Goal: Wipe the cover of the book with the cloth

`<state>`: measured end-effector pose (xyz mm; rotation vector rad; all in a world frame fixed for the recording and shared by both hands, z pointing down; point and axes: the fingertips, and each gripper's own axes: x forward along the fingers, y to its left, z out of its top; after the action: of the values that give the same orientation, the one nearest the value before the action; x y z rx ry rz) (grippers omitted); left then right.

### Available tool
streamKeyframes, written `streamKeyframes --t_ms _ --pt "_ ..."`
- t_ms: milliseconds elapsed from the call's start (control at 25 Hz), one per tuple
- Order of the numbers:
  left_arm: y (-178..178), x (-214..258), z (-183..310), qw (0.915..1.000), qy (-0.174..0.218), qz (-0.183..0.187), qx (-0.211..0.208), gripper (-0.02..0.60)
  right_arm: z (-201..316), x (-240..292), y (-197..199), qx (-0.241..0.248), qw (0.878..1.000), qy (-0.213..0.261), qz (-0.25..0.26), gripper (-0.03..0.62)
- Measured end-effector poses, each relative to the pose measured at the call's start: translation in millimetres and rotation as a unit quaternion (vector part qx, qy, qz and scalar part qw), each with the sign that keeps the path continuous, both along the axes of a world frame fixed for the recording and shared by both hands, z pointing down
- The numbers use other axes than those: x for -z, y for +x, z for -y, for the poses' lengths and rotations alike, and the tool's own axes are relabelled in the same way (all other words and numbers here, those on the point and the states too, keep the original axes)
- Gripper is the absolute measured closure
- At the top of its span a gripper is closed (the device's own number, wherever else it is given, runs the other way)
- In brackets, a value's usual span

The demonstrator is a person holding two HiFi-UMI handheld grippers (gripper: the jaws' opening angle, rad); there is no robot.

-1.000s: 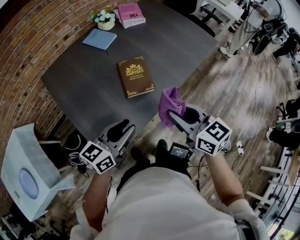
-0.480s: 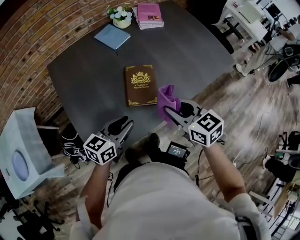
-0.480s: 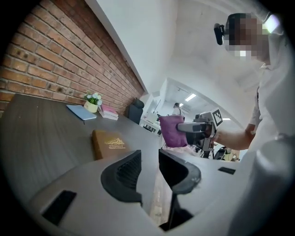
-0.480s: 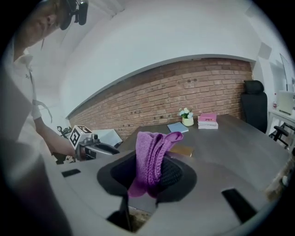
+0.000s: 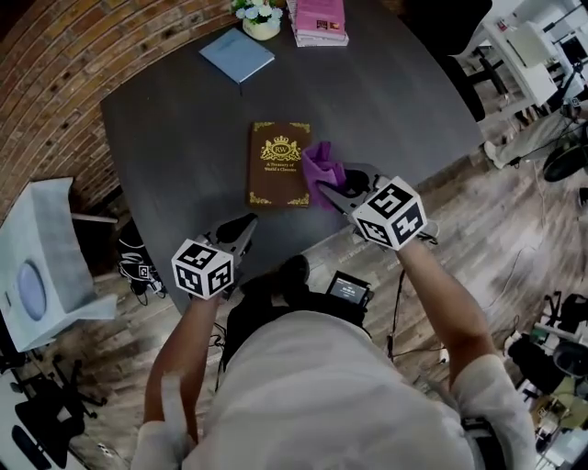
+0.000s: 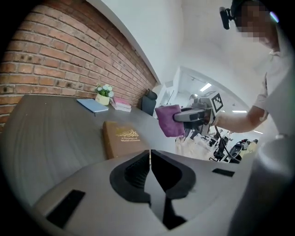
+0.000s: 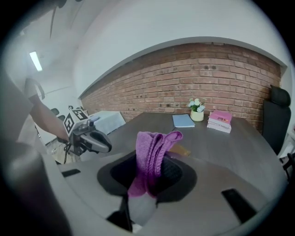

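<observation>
The step in hand looks like the approach, before any wiping; the brown book with the gold crest (image 5: 278,165) lies flat and closed on the dark table (image 5: 165,138), cover up, near the table's edge closest to the person; the right gripper (image 5: 329,190) has its jaws clamped on a bunched purple cloth (image 5: 323,165), which sticks out past the fingertips; from the head view the cloth overlaps the book's right edge, but the left gripper view shows it in the air, above the table and apart from the cover; the left gripper (image 5: 241,231) hovers at the near table edge, short of the book, and its jaws have just been closing, so the pads now meet with nothing between them; a blue notebook (image 5: 237,54), a stack of pink books (image 5: 320,20) and a small pot of flowers (image 5: 260,16) stand well apart at the far side and play no part; the next move, as I judge it, calls for lowering the cloth flat onto the cover and drawing it across; the book may slide on the smooth top, so the closed left gripper could press a corner to steady it.
</observation>
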<state>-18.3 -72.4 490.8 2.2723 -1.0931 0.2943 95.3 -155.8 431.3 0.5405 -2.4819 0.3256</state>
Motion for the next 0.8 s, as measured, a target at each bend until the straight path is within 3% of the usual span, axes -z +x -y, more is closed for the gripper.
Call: streamKeyframes --t_ms 240,320,400,800 --pt "-1.2 -19.4 16.6 0.9985 -0.026 0.045 -0.015 0.565 29.8 -16.2 -14.4 0.021 0.997 0.033 -0.059 0.477" --pt "-1.3 -27.0 22.4 0.9966 -0.03 0.072 -0.025 0.438 40.0 -22.4 -18.5 0.027 0.995 0.048 -0.084 0.477" --pt "-2.1 -33.6 28.3 0.9938 -0.028 0.101 -0.038 0.412 50.7 -28.4 -22.7 0.033 0.991 0.065 -0.111 0.477" --pt "-2.1 -56.9 38.3 0.9872 -0.046 0.135 -0.071 0.383 96.8 -61.8 -32.3 0.087 0.953 0.13 -0.259 0.477"
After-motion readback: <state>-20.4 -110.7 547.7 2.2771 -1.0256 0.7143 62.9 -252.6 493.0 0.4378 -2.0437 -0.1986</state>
